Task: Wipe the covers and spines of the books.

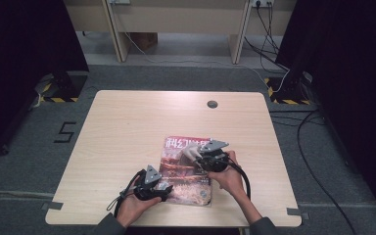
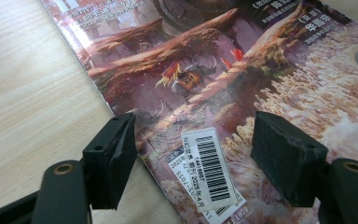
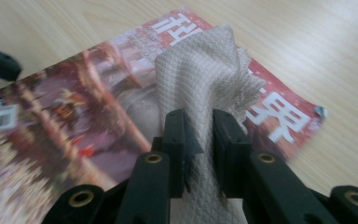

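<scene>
A magazine point(image 1: 186, 169) with a reddish illustrated cover lies flat near the table's front edge. My right gripper point(image 1: 197, 157) is shut on a beige waffle-weave cloth point(image 3: 203, 84), which bunches up from between the jaws and rests on the magazine point(image 3: 74, 112) near its title. My left gripper point(image 1: 166, 188) is open at the magazine's lower left corner. In the left gripper view the jaws of the left gripper point(image 2: 193, 151) straddle the cover's edge, with the white barcode sticker point(image 2: 209, 168) between them and nothing held.
The light wooden table point(image 1: 127, 127) has a dark round grommet point(image 1: 212, 104) near its far edge. Cables point(image 1: 303, 127) run over the grey floor at the right. Desk legs point(image 1: 120, 39) stand beyond the table.
</scene>
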Demonstrator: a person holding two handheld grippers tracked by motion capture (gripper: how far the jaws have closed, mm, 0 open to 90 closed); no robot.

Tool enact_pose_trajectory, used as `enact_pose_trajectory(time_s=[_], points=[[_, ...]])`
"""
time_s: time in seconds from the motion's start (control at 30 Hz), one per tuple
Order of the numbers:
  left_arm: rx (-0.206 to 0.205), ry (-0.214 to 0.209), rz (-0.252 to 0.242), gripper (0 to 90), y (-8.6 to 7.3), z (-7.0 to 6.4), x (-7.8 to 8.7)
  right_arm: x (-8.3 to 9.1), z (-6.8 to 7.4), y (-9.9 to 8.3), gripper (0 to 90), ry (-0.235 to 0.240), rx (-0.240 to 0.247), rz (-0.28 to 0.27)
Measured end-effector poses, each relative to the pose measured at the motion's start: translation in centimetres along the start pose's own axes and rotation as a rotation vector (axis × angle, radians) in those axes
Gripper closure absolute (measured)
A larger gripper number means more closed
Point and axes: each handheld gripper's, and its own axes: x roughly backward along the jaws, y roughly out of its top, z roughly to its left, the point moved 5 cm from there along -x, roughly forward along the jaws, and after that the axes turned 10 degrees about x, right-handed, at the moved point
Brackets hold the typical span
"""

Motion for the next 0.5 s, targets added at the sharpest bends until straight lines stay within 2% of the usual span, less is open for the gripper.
enact_pose_trajectory(time_s=[0.13,0.23,0.27,0.33,0.43,0.5], points=[[-0.003,-0.021,0.018,30.4,-0.3,-0.8,0.2,-2.2,-0.1,-0.1,76.1,0.011,-0.018,0.046],[0.006,-0.037,0.022,30.6,-0.6,-1.3,0.4,-3.0,-0.2,-0.2,74.9,0.005,-0.006,0.067],[0.006,-0.036,0.021,30.6,-0.7,-1.5,0.4,-3.6,-0.7,-0.6,73.5,-0.025,0.009,0.081],[0.005,-0.036,0.019,30.6,-0.7,-1.7,0.4,-3.7,-1.7,-0.7,73.6,-0.057,0.004,0.090],[0.004,-0.040,0.020,30.5,-0.7,-1.7,0.4,-3.8,-4.5,-1.5,74.0,-0.171,0.006,0.121],[0.000,-0.039,0.020,30.5,-0.7,-1.7,0.4,-3.7,-6.4,-2.2,74.3,-0.218,-0.036,0.122]])
